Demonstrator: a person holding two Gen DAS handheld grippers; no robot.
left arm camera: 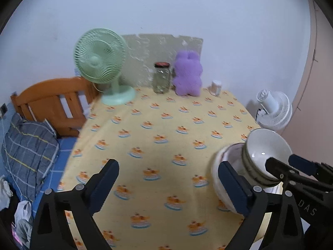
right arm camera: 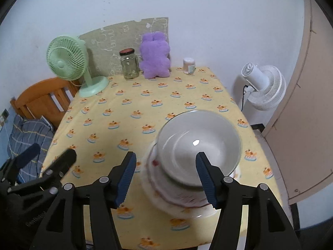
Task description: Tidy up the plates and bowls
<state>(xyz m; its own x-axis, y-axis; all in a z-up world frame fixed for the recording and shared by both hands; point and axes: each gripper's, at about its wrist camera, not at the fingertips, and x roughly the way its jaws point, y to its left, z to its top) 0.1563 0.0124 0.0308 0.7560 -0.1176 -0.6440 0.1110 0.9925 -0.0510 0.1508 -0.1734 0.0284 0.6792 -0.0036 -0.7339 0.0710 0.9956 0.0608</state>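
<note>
A white bowl (right arm camera: 197, 148) sits tilted on top of a stack of white dishes with red marks (right arm camera: 177, 195) near the table's front right. The stack also shows in the left wrist view (left arm camera: 229, 158), with the top bowl (left arm camera: 266, 148) leaning right. My right gripper (right arm camera: 166, 177) is open, its right finger over the bowl's near rim, its left finger beside the stack. It grips nothing. My left gripper (left arm camera: 168, 183) is open and empty over the bare cloth, left of the stack. Its right fingertip (left arm camera: 231, 179) is in front of the lower dish.
The table (right arm camera: 145, 104) has a yellow patterned cloth. At its back stand a green fan (right arm camera: 68, 62), a glass jar (right arm camera: 129, 64), a purple plush toy (right arm camera: 155, 56) and a small tub (right arm camera: 189, 65). A white fan (right arm camera: 262, 83) stands right, a wooden headboard (left arm camera: 54, 102) left.
</note>
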